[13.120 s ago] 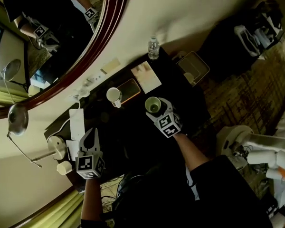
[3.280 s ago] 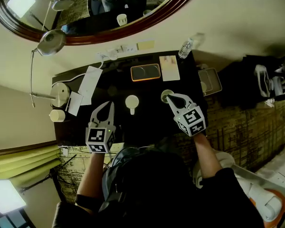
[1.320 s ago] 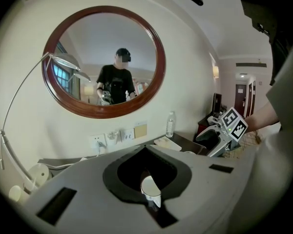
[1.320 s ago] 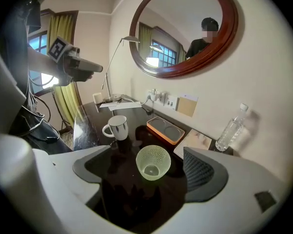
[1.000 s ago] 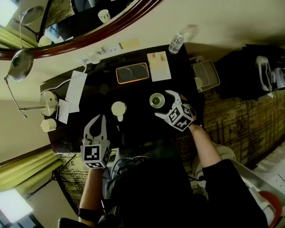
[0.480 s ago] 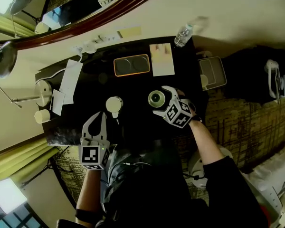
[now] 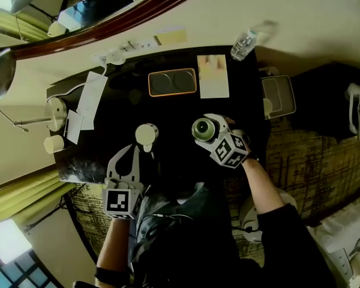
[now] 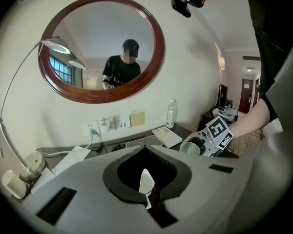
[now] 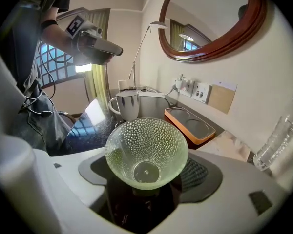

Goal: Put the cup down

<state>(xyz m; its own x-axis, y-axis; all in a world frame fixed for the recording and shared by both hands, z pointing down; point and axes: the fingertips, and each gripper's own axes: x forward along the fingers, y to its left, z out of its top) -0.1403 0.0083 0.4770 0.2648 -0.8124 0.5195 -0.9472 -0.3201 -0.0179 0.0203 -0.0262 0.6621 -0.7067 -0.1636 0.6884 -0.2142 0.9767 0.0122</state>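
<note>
Tabletop [image 7: 179, 159] is left bare at six o'clock of the cup [image 7: 203, 129] — blocked by mug [image 7: 146, 134] at nine, tray [image 7: 173, 82] at eleven.

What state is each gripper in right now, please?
Left gripper: closed, empty.
Right gripper: jaws have just been closing on the green glass cup; pads appear to touch it.

The cup [image 9: 146, 152] looks like clear greenish glass, dimpled all over. The table [image 7: 174, 110] is glossy black and reflects light. At its one o'clock stands a clear plastic bottle [image 7: 244, 41]. The mirror frame [image 7: 108, 23] is polished dark wood.
</note>
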